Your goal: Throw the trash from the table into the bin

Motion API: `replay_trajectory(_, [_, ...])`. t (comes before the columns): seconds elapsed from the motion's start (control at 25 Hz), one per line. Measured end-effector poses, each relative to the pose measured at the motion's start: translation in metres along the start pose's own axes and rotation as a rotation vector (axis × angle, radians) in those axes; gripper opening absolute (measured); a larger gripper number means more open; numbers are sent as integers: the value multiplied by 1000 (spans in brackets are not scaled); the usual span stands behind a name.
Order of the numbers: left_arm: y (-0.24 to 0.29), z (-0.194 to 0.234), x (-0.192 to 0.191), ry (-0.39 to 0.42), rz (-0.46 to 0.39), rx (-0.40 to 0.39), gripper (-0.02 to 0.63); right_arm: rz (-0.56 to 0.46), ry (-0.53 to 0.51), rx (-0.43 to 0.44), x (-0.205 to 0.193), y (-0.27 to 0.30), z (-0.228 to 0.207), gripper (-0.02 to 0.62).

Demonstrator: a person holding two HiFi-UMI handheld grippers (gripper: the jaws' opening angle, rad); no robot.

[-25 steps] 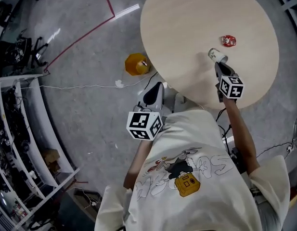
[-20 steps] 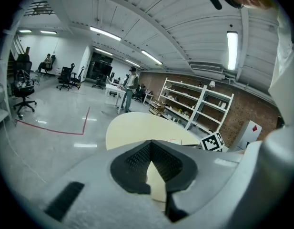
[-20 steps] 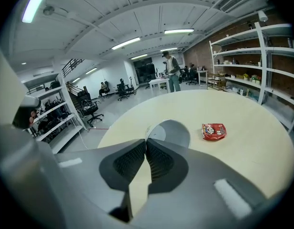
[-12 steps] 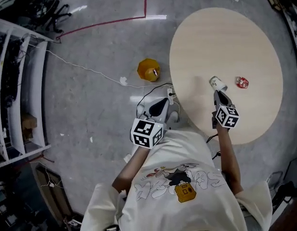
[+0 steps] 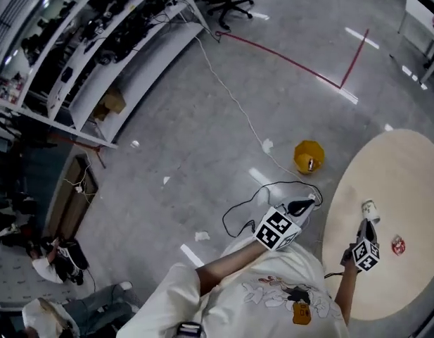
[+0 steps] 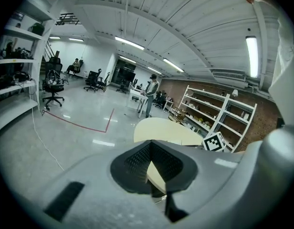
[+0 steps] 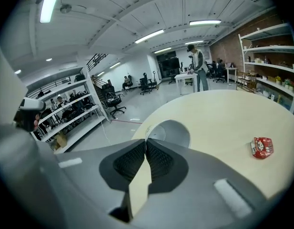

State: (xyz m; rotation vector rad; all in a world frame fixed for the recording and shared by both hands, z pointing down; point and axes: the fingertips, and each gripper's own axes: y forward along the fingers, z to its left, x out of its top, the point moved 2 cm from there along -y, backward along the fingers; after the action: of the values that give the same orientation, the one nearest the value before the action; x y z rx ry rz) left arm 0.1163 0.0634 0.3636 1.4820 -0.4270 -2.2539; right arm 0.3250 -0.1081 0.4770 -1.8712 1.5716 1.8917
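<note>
Right tool (image 5: 366,223) pinches a paper cup (image 5: 370,208) by its rim over the worktop (image 5: 406,174); left tool (image 5: 303,205) is clenched, empty.

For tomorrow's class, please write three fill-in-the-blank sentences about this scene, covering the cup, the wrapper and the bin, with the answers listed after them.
1. The right gripper pinches the paper cup by its ____.
2. The wrapper lying on the round table is ____ in colour.
3. The yellow bin stands on the ____.
Missing words: rim; red; floor.
</note>
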Motion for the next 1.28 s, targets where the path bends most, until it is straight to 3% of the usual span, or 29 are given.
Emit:
replay_trajectory(0.84, [-57,89,43,-96,-110,150,2,40,-111,180,53,83,111,20])
replay_trajectory(1.16, [-64,124,73,-134,-163,201,3,46,-152,251,92,121,152,20])
replay_trajectory(1.28, [-72,140,78,-116,-169,223,2,45,-152,271,92,133,166,21])
